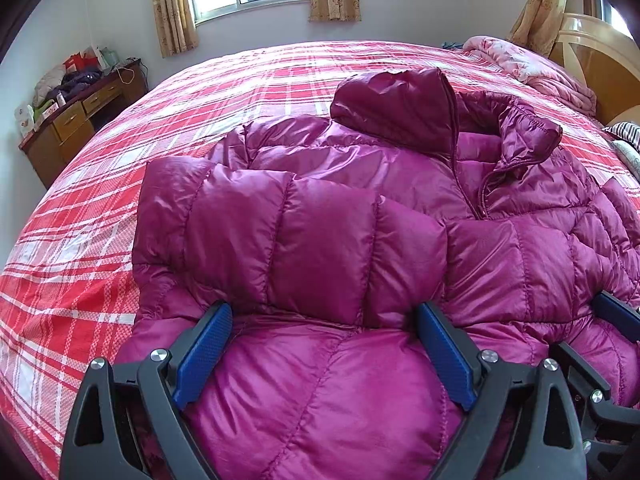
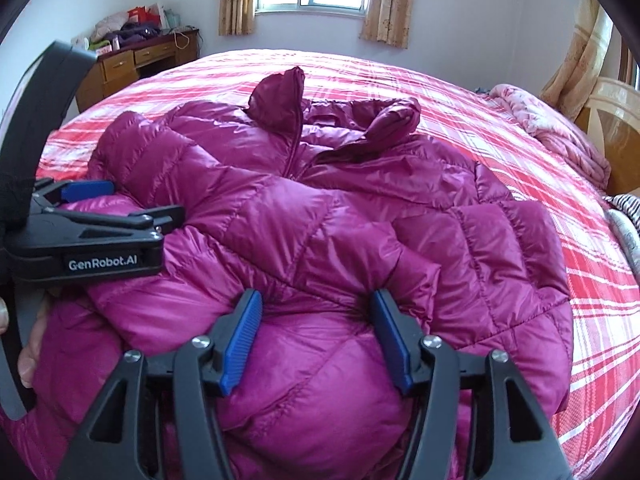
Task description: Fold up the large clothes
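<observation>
- Magenta puffer jacket [image 1: 320, 220] lies spread mid-bed [image 1: 80, 220], its hem at the bed's near edge.
- Left gripper [image 1: 324, 320] and right gripper [image 2: 316, 304] both gape over the hem, gripping nothing.
- Best pinch both hem corners evenly before folding.

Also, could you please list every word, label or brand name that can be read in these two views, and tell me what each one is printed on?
"GenRobot.AI": white lettering on the black body of the left tool, seen from the right wrist view.
The boxes and bags on the wooden desk may carry print, but it is too small and blurred to read.
The purple jacket and the plaid bed cover show no readable text.
</observation>
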`<state>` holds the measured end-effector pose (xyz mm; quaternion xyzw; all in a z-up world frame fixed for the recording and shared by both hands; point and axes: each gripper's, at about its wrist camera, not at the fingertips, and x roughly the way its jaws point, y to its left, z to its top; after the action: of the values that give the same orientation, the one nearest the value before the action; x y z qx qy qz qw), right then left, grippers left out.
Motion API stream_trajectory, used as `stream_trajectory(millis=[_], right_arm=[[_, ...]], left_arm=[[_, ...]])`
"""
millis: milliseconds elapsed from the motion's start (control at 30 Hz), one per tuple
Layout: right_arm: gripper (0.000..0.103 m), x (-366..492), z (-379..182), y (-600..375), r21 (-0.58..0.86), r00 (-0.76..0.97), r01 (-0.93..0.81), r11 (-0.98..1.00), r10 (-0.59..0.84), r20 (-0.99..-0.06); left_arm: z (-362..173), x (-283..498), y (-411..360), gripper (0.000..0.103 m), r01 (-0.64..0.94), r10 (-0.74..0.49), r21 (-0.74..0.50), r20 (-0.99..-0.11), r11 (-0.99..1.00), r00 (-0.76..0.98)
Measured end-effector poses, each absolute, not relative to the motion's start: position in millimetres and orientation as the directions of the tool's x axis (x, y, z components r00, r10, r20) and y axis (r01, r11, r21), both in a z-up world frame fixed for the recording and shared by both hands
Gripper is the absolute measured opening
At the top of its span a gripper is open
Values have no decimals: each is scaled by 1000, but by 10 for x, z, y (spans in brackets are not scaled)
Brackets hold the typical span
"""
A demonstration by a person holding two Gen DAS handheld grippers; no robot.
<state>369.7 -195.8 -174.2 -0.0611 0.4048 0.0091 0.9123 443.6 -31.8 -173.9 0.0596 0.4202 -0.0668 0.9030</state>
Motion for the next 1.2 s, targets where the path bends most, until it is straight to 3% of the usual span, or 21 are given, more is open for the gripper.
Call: stream_trajectory(millis=[467,767,1000,1200], right_arm=[[62,3701,-1745,-1971,-78,669,-69,995,-12,-743],[77,3681,-1370,-2269,36,661,-162,986,135,-738],[81,4250,-1100,-2562,57,676,-84,995,98,-730],[81,4891,-1077,-2864,101,658,-18,995,88,-748]], left_arm=[[-1737,4445,-325,95,167,-68,51,-769,985,636],[-1189,4292,12,95,170,-127,-5,-686,985,716],[-772,4937,-98,95,165,-158,-54,-675,985,721],[-792,5638,-277,95,125,-158,-99,-715,987,681]])
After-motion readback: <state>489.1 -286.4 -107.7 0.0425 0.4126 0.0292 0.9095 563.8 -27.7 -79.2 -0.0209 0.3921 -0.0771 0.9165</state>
